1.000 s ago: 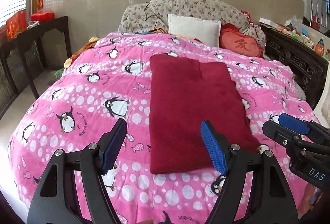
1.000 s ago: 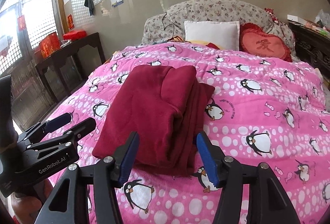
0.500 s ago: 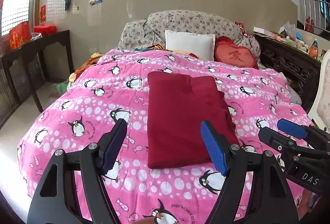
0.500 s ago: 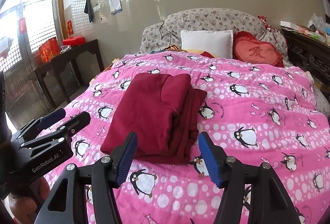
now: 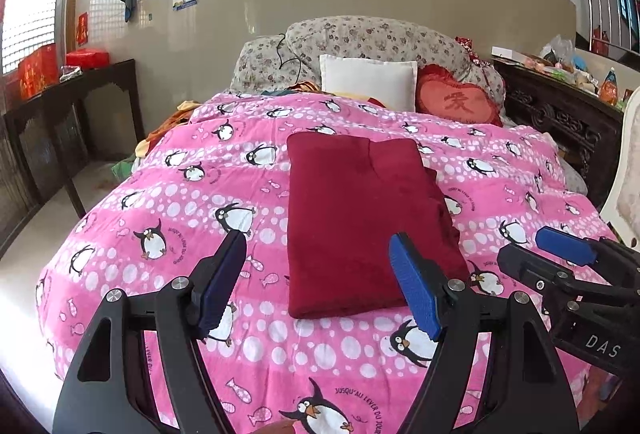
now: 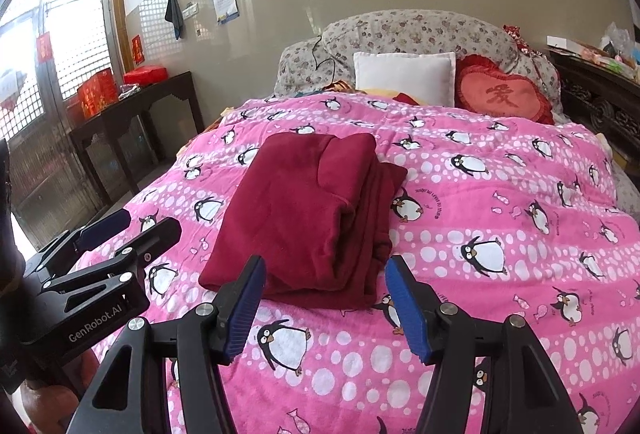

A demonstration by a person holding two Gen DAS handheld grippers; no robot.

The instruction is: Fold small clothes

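Two hand-held grippers hover released over a pink penguin-print quilt [image 5: 168, 202], nothing between their blue pads. Left gripper [image 5: 320, 282] and right gripper [image 6: 324, 304] face a folded dark red garment [image 5: 360, 218] lying flat mid-quilt, nearer the foot edge than the white pillow [image 5: 368, 82].

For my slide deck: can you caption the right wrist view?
Folded dark red garment lies on the penguin quilt; both grippers hover with open, empty jaws.
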